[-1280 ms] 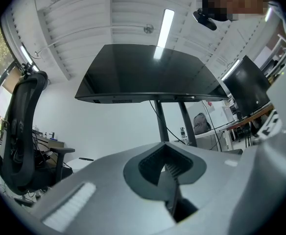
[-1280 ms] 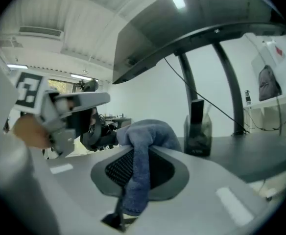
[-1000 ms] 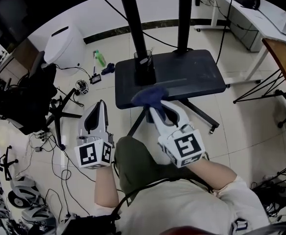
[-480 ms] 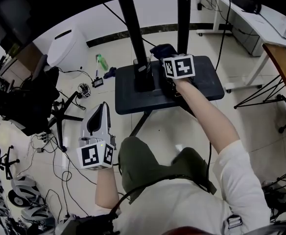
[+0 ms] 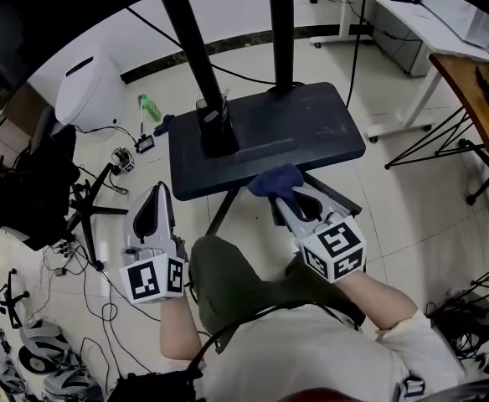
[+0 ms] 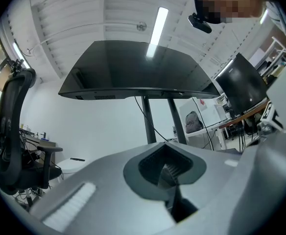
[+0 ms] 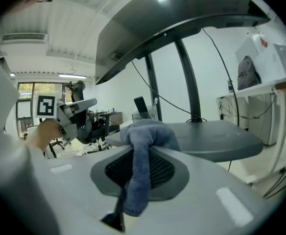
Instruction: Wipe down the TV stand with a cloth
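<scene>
The TV stand's dark shelf (image 5: 303,128) stands on the floor in front of me, with two black poles (image 5: 196,65) rising from it. My right gripper (image 5: 280,194) is shut on a bunched blue cloth (image 5: 275,179) at the shelf's near edge. In the right gripper view the cloth (image 7: 148,136) hangs out over the jaws, with the shelf (image 7: 216,133) just beyond. My left gripper (image 5: 156,191) hangs left of the shelf, off it, shut with nothing in it. The left gripper view looks up at the TV (image 6: 133,72).
A small holder (image 5: 213,112) sits on the shelf by the left pole. On the floor to the left are a white bin (image 5: 85,86), a green bottle (image 5: 148,107), an office chair (image 5: 35,170) and cables. Desk legs (image 5: 404,115) and a wooden tabletop (image 5: 470,99) stand at right.
The right gripper reached far across the shelf with the cloth half a second ago, then drew back to the near edge. The left gripper stayed where it was.
</scene>
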{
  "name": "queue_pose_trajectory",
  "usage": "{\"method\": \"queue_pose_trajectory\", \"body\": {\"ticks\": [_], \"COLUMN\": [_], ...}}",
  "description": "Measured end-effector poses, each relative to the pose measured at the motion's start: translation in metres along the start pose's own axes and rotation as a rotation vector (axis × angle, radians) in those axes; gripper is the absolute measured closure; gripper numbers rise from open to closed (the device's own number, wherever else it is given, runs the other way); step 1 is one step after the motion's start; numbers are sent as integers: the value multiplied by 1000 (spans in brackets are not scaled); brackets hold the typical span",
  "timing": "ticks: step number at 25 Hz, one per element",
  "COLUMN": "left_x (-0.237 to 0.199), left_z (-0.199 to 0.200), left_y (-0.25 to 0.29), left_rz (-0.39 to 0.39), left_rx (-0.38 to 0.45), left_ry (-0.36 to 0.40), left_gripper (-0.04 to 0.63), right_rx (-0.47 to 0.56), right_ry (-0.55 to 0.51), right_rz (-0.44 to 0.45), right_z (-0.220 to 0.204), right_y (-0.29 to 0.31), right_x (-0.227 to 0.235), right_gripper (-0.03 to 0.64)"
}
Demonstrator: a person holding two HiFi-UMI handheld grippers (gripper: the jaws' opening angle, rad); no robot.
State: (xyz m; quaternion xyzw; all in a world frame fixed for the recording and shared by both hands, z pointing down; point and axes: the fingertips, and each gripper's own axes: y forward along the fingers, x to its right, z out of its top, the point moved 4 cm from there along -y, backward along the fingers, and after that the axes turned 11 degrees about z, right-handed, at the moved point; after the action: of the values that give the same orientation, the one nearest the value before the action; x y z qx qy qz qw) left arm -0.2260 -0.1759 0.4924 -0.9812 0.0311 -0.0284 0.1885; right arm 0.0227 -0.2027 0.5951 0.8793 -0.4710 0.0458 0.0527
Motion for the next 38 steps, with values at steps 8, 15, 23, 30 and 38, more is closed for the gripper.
{"method": "queue_pose_trajectory", "body": {"ticks": [8,15,23,30,38], "left_x": [13,9,12,20,14], "left_z": [2,1,-7,-12,-11], "left_y": [3,-7,-4,1,-11], "left_rz": [-28,-25,-41,-53,-32], "left_rx": [-23,-36,-22,-27,-64], "left_ry": [-2,7,-17,-13,-2], "left_gripper": [595,595,595,595,595], "right_rx": [64,-218,-108,83,-128], "right_ry": [-85,145,50,-64,-26], "right_rz": [-227,-244,-156,-185,-224], "right_z": [121,50,14,21,89], "right_y": [27,90,-20,-80,27], "right_x": [150,237,113,53,242], "right_gripper": [555,555,555,555,555]}}
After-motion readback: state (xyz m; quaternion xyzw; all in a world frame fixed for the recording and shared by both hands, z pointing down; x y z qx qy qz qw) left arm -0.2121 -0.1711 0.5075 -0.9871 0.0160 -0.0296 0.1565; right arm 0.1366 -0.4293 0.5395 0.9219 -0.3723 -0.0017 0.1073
